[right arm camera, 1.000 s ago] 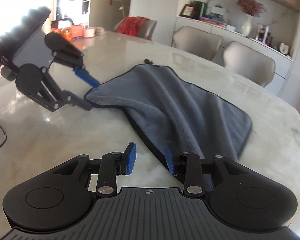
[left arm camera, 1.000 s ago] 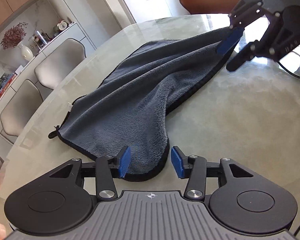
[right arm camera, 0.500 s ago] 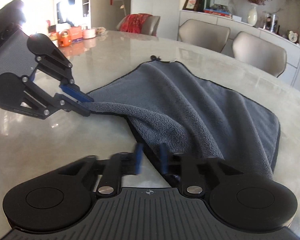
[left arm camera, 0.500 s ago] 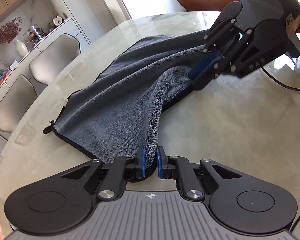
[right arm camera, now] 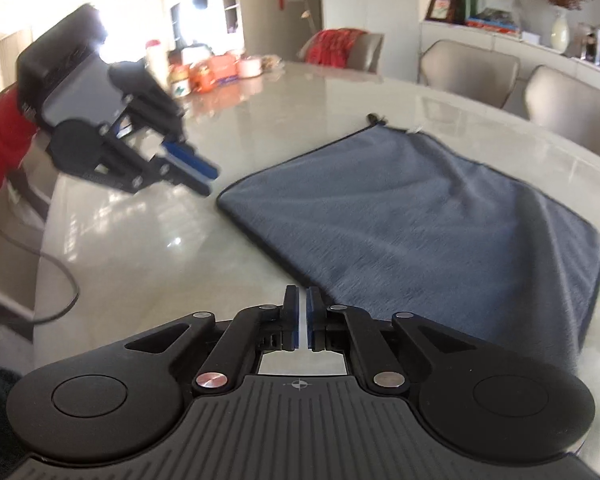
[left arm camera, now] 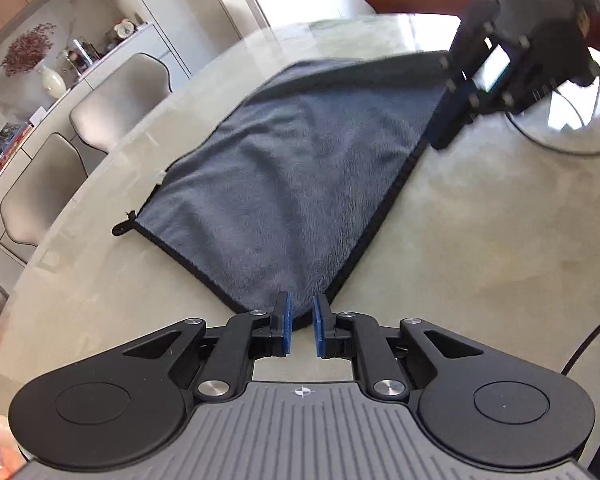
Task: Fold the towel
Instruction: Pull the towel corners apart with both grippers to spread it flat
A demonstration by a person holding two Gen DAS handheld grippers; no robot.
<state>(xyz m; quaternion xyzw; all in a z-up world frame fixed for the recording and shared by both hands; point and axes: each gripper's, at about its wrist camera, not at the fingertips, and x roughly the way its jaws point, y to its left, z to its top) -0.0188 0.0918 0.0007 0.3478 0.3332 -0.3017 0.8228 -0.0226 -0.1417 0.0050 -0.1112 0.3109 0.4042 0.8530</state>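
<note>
1. Flattened since the earlier frames: the towel (left arm camera: pixel 300 184), then bunched into a raised ridge strung between the two grippers, now lies spread on the table (left arm camera: pixel 480 260) with only shallow ripples.
2. Location: in the left wrist view it fills the centre of the frame, running from the lower middle to the upper right. Its hanging loop (left arm camera: pixel 120 229) sits at the left corner.
3. Progress, as judged: it lies in what looks like a single layer, with no fold made. The spreading step looks done; every fold remains.
4. Left gripper (left arm camera: pixel 300 328): its jaws were wide a second ago, closed on the cloth, and have just been opening slightly. The pads stand a narrow gap apart, with the towel's near corner showing in that gap. In the right wrist view this gripper sits at upper left, blurred, and the corner lies flat just beside its tips. Judged as not gripping.
5. Right gripper (right arm camera: pixel 303 316): the pads are all but together at lower centre, with bare table between them. The towel's edge passes just to the right of them.
6. Pose: both grippers angle down toward the table from opposite corners of the towel. A red sleeve (right arm camera: pixel 0 152) shows behind the left gripper.
</note>
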